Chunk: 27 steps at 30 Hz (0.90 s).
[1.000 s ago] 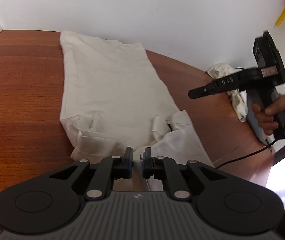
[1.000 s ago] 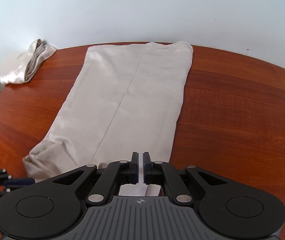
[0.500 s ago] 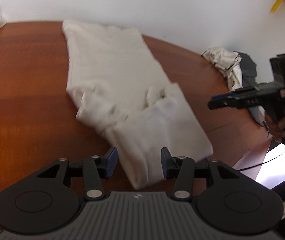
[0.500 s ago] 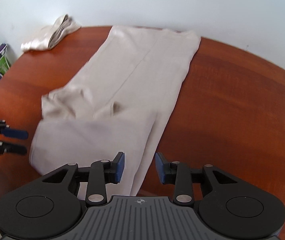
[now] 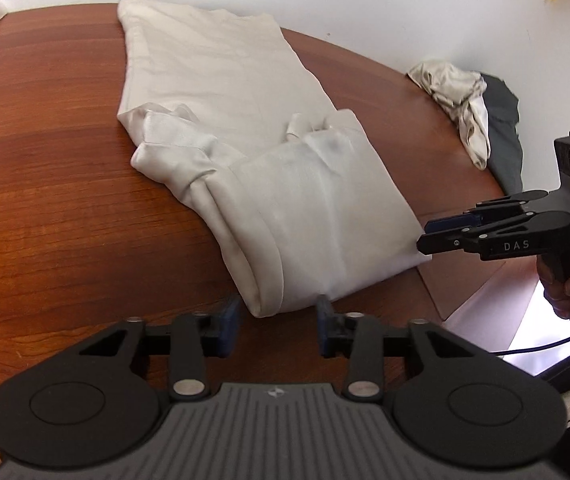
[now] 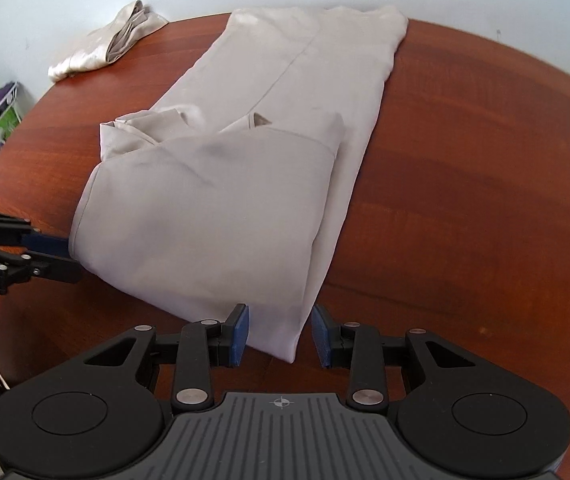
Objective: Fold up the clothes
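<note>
And there it is, both claws have let go: a second back each was pinched shut low on the near end of the garment (image 5: 241, 92), and now that end lies doubled over the rest, a first fold laid down on the table (image 5: 45, 128). Starting at the left, the left claw (image 5: 273, 328) hangs just off the near corner of the fold at 6 o'clock in its own view; its jaws are closing again after springing wide, the corner of cloth sits between them, but the pads are not pressing on it. Moving across, the garment runs as a long pale strip from that near fold away to its far end at 12 o'clock by the wall, slightly slanted, the long axis running near-to-far. The folded flap lies a bit skewed, with a rumpled bunch of cloth at 9 o'clock off its left edge, so by the look of it some smoothing is wanted before the next fold. Over on the right, the right claw (image 6: 281, 334) stands parted and steady, straddling the other near corner without gripping; in the left view it points in from 3 o'clock, almost touching the flap's edge. Spare cloth (image 6: 105, 44) waits at 11 o'clock.
</note>
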Each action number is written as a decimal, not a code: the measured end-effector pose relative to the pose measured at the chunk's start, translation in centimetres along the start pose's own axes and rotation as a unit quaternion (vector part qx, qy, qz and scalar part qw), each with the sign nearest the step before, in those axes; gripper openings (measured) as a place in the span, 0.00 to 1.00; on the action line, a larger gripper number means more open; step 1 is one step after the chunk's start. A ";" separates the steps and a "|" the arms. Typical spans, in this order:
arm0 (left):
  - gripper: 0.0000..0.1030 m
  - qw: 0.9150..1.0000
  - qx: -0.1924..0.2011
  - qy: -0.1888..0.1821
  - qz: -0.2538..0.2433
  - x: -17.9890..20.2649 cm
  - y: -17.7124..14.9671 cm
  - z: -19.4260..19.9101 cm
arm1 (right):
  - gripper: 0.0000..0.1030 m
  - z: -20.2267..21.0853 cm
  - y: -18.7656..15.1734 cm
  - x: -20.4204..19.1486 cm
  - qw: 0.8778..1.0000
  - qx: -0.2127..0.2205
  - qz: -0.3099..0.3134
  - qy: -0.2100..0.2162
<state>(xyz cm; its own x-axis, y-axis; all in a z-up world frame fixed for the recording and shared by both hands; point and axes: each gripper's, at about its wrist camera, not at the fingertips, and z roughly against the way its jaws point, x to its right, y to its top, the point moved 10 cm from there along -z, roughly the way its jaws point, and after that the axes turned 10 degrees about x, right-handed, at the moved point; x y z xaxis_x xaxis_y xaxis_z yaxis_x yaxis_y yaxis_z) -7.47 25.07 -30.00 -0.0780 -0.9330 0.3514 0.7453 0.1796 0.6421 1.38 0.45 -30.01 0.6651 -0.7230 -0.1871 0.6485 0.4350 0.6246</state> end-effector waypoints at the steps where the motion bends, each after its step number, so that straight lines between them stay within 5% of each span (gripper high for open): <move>1: 0.33 1.000 0.001 -0.001 -0.005 0.1 0.0 -0.1 | 0.36 -0.1 -0.1 0.0 1.000 0.000 -0.005 0.001; 5: 0.16 1.000 0.001 -0.007 -0.012 0.4 0.0 -0.5 | 0.35 -0.4 -0.5 0.0 1.000 -0.001 -0.025 0.008; 8: 0.07 1.000 0.007 -0.010 -0.026 0.5 0.1 -0.6 | 0.24 -0.6 -0.8 -0.1 0.999 -0.007 -0.034 0.016; 12: 0.05 0.999 0.022 -0.024 -0.009 0.4 0.5 0.0 | 0.07 -0.3 -0.8 0.1 0.998 -0.004 -0.064 0.023; 27: 0.05 0.997 0.024 -0.078 0.006 4.1 0.8 5.8 | 0.04 6.9 -2.0 -2.9 0.993 -0.010 -0.083 0.089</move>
<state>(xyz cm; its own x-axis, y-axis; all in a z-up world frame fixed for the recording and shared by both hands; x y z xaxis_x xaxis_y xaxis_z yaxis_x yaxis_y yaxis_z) -11.05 23.23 -24.10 -0.1737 -0.8713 0.4589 0.7140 0.2095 0.6680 -4.38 -2.02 -25.46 0.6014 -0.6807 -0.4183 0.7609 0.3285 0.5596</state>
